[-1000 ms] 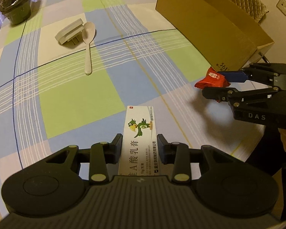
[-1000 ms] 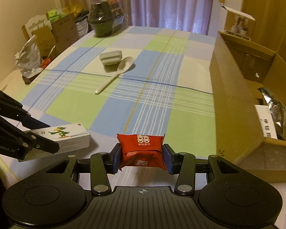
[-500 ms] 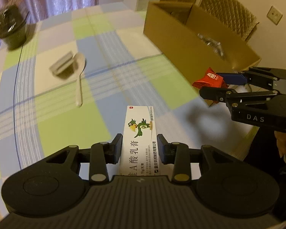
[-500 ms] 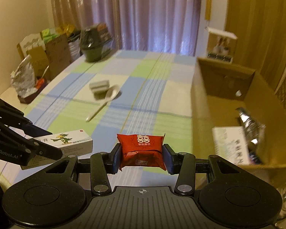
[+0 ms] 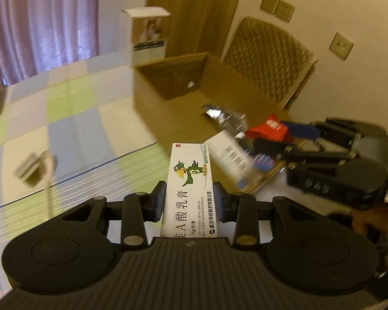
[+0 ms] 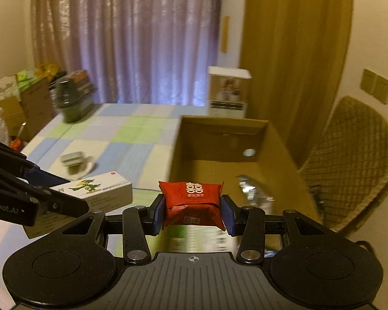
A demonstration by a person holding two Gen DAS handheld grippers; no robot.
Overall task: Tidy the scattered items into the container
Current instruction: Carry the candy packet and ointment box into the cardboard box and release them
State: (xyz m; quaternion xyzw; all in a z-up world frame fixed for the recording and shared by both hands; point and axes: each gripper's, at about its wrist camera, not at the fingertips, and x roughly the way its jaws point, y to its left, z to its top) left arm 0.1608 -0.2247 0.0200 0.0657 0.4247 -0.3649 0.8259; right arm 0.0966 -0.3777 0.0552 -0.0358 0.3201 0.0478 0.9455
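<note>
Gripping a red packet (image 6: pixel 192 204), right gripper (image 6: pixel 192 213) hangs over the cardboard box (image 6: pixel 221 131); left gripper (image 5: pixel 188 202) clamps a white carton (image 5: pixel 190 180)

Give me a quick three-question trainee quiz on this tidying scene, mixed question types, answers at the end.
1. True or false: the left gripper holds the red packet.
2. What lies inside the cardboard box? A) silver foil pack B) white spoon C) dark lidded tub
3. Fill in: the right gripper has its jaws shut on the ____.

Key: 1 false, it holds the ointment box; 2 A; 3 red packet.
</note>
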